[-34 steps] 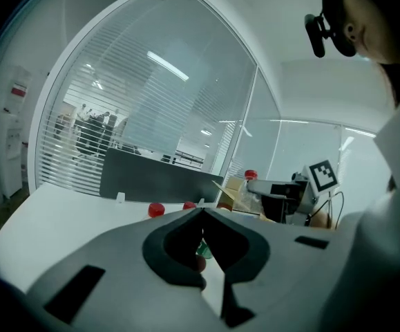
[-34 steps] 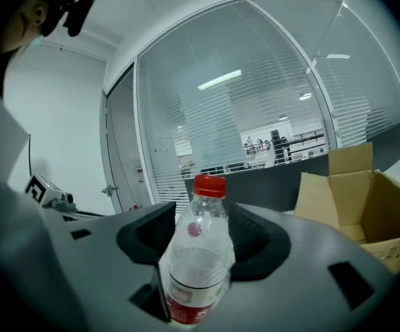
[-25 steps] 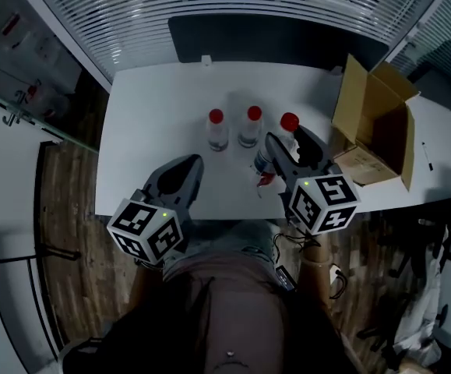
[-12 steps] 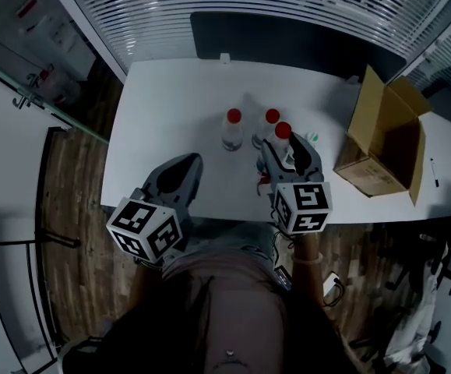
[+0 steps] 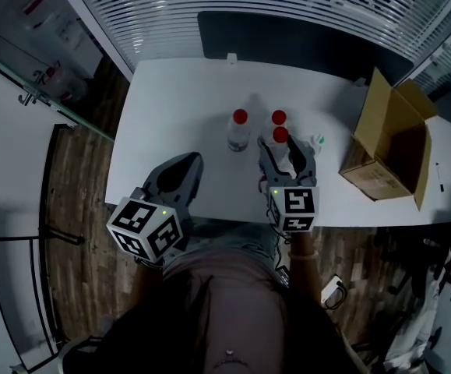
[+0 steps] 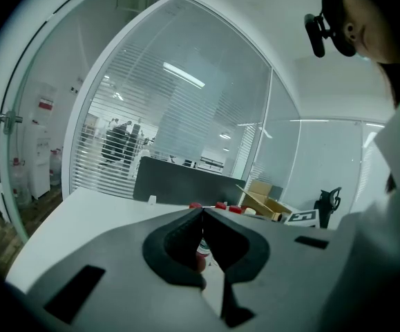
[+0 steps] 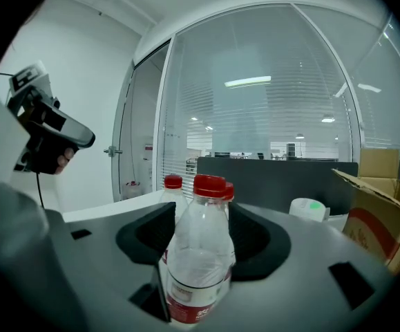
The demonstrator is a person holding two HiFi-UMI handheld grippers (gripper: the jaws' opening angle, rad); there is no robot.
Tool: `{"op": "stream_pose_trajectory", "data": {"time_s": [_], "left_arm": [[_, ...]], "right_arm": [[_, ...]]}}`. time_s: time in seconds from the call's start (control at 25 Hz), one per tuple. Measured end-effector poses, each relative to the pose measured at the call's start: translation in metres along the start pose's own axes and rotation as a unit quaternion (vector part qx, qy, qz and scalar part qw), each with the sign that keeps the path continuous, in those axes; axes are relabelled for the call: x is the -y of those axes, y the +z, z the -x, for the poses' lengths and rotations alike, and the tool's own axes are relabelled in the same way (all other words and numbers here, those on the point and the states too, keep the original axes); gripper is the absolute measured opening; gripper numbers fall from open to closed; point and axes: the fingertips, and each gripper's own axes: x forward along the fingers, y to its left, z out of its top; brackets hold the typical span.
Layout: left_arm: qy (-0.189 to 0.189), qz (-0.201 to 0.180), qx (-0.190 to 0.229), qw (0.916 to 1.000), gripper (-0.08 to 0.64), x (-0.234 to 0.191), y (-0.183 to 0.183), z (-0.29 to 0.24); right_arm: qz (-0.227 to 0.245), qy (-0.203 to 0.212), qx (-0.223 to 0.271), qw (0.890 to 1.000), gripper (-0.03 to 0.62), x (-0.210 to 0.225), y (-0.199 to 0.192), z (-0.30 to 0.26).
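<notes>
My right gripper is shut on a clear plastic bottle with a red cap and a red label, held upright. In the head view that gripper is over the table's near middle, with the held bottle just in front of two more red-capped bottles standing on the white table. The same two show behind the jaws, one bottle to the left. My left gripper hangs at the table's near edge, its jaws shut on nothing.
An open cardboard box stands at the table's right end, also the box at right. A small white cup with a green dot sits between the bottles and the box. A dark panel and glass walls with blinds lie behind the table.
My right gripper has carried its bottle leftward, away from the box and close to the two standing bottles. The left gripper has stayed shut in place.
</notes>
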Motion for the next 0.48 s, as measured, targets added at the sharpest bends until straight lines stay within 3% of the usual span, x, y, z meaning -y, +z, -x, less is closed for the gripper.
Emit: {"op": "stream_pose_trajectory", "data": {"time_s": [0.48], "left_arm": [[-0.012, -0.009, -0.01, 0.9998, 0.009, 0.004, 0.0, -0.012]], "right_arm": [[0.021, -0.004, 0.035, 0.999, 0.247, -0.005, -0.015, -0.002]]}}
